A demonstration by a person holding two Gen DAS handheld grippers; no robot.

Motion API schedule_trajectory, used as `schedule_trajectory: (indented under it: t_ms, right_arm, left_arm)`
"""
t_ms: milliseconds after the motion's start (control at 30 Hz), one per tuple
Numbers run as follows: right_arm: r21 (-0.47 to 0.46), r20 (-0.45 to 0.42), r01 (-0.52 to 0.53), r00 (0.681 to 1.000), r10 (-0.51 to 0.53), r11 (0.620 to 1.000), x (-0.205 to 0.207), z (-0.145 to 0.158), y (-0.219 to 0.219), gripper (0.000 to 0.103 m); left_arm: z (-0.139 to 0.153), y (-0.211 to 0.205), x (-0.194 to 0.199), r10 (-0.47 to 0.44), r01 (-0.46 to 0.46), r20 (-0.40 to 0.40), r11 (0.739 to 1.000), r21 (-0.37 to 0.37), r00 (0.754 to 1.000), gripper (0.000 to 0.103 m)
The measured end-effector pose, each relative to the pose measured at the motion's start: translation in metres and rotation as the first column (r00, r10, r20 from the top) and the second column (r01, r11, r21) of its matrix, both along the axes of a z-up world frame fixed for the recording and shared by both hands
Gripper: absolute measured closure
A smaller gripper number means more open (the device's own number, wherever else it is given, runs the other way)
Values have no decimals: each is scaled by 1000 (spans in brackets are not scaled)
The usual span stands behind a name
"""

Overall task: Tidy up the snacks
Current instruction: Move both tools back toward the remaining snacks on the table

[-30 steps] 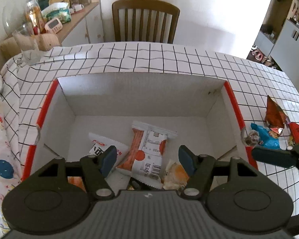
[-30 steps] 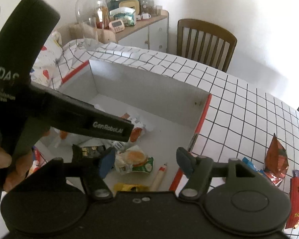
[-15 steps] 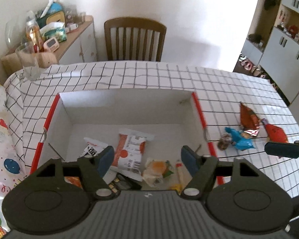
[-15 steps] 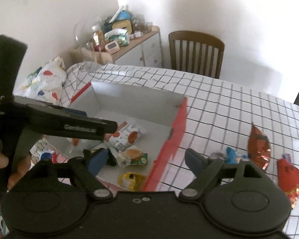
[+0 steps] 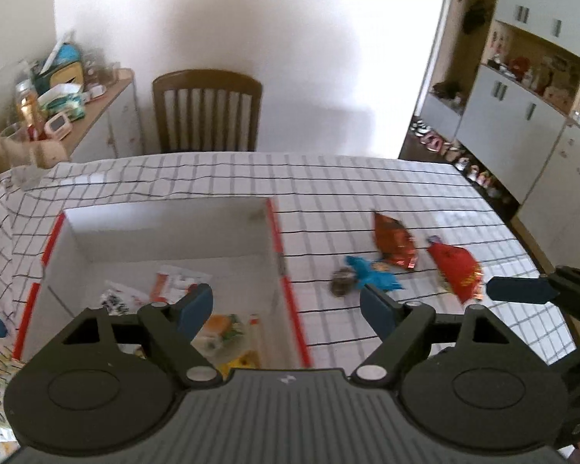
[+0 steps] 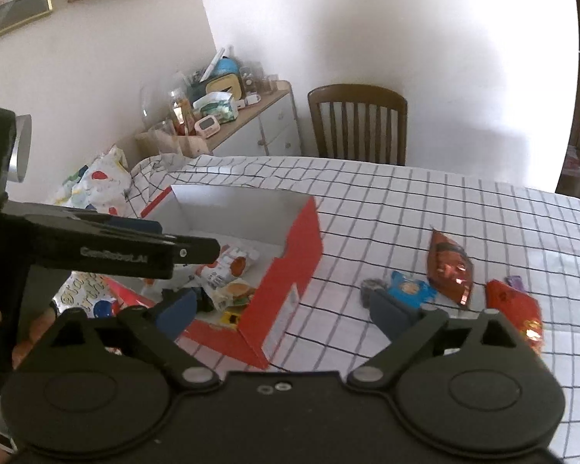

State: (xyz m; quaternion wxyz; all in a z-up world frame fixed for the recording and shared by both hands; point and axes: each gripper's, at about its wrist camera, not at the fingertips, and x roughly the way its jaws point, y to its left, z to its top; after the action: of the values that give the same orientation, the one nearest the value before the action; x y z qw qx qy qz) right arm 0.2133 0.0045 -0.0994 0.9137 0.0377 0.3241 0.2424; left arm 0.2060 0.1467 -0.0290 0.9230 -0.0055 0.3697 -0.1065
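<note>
An open box [image 5: 166,232] with white inner walls and red outer faces is seen at the lower left of the left wrist view, standing on a table [image 5: 328,178] covered with a white cloth printed in a black grid. Several snack packets are contained in it: a white-and-orange flat wrapper [image 5: 174,284], a clear-fronted pack showing a burger-like item [image 5: 222,326], and a yellow pack [image 6: 232,318] near the front wall.

Outside the box, at the right centre of the frame, four loose items lie on the cloth: a crinkled, glossy orange-red bag [image 5: 394,241], a red foil bag [image 5: 456,268], a blue packet [image 5: 375,272] and a small dark round piece [image 5: 342,284] touching it.

The left gripper [image 5: 286,305] is held above the box's right wall; its jaws are opening, with nothing between the blue pads. The right gripper [image 6: 286,311] is likewise opening wide and empty, above the box's near corner.
</note>
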Motion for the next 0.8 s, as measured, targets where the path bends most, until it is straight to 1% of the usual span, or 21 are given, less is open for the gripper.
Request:
schedule_trajectory:
  t_ms: [133, 200, 267, 300, 433, 567, 700, 800]
  right_arm:
    - [8, 1, 16, 1000, -16, 1000, -12, -3, -21, 6]
    - [6, 3, 29, 1000, -29, 1000, -17, -5, -32, 5]
    - [5, 3, 36, 999, -36, 999, -21, -6, -43, 4]
    - [2, 3, 45, 999, -45, 999, -24, -7, -50, 2]
    - [-1, -5, 84, 996, -84, 996, -29, -13, -76, 2]
    - [-16, -10, 134, 991, -134, 991, -29, -20, -103, 2]
    - [-48, -2, 184, 983, -184, 982, -22, -30, -130, 2]
    - [-66, -10, 216, 976, -217, 974, -14, -40, -147, 2]
  left_arm:
    - [1, -22, -7, -33, 33, 0, 999, -24, 999, 19]
    - [1, -32, -9, -41, 40, -4, 998, -45, 999, 14]
    - [-1, -42, -10, -44, 44, -8, 997, -66, 999, 2]
    - [-2, -47, -10, -42, 42, -4, 996, -77, 999, 0]
    - [-8, -66, -7, -29, 29, 4, 997, -72, 1000, 0]
    - [-17, -84, 3, -28, 26, -21, 997, -67, 999, 0]
    - [-29, -98, 21, -8, 4, -46, 996, -85, 999, 0]
    - [-43, -109, 37, 7, -11, -60, 998, -68, 998, 0]
